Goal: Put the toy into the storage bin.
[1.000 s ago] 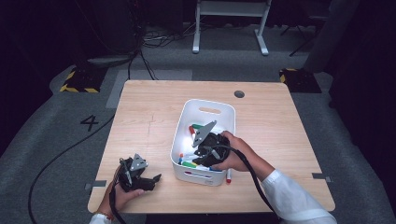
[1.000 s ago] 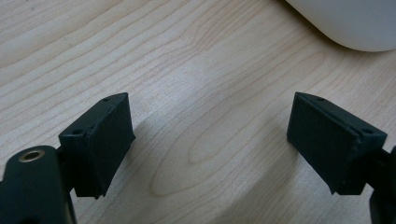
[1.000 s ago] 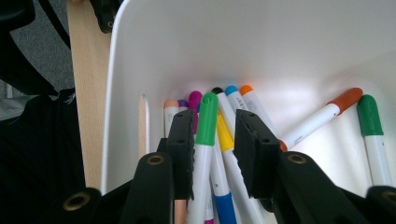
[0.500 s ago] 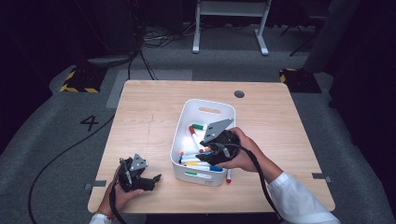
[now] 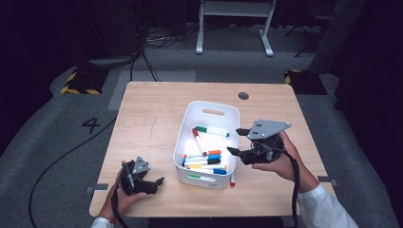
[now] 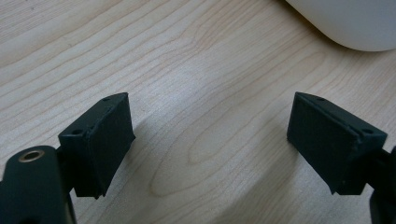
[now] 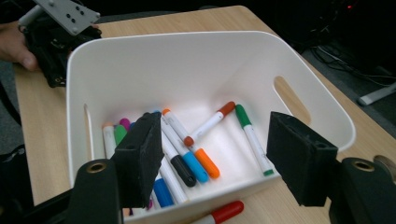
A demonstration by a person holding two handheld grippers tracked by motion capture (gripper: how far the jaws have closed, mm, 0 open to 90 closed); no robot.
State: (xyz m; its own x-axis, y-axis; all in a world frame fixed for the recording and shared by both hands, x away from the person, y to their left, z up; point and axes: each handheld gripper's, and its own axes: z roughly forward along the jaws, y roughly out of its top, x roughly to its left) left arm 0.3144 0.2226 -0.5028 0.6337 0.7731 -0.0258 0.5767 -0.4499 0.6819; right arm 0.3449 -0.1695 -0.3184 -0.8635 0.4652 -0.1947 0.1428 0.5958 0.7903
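A white bin (image 5: 209, 142) sits in the middle of the wooden table (image 5: 157, 109). Lots of markers lie inside it. One has a red cap (image 5: 197, 140) and one has a green cap (image 5: 212, 130), and more lie in a pile (image 5: 204, 163) at the near end. One more red marker (image 5: 232, 178) lies on the table, just beside the near right corner of the bin.

The right gripper (image 5: 240, 141) is held just to the right of the bin. Its jaws point at the bin and have just been opening. Nothing is between them.

The left gripper (image 5: 157, 182) sits low over the near left part of the table, left of the bin. Its jaws are wide apart, with bare wood between them.
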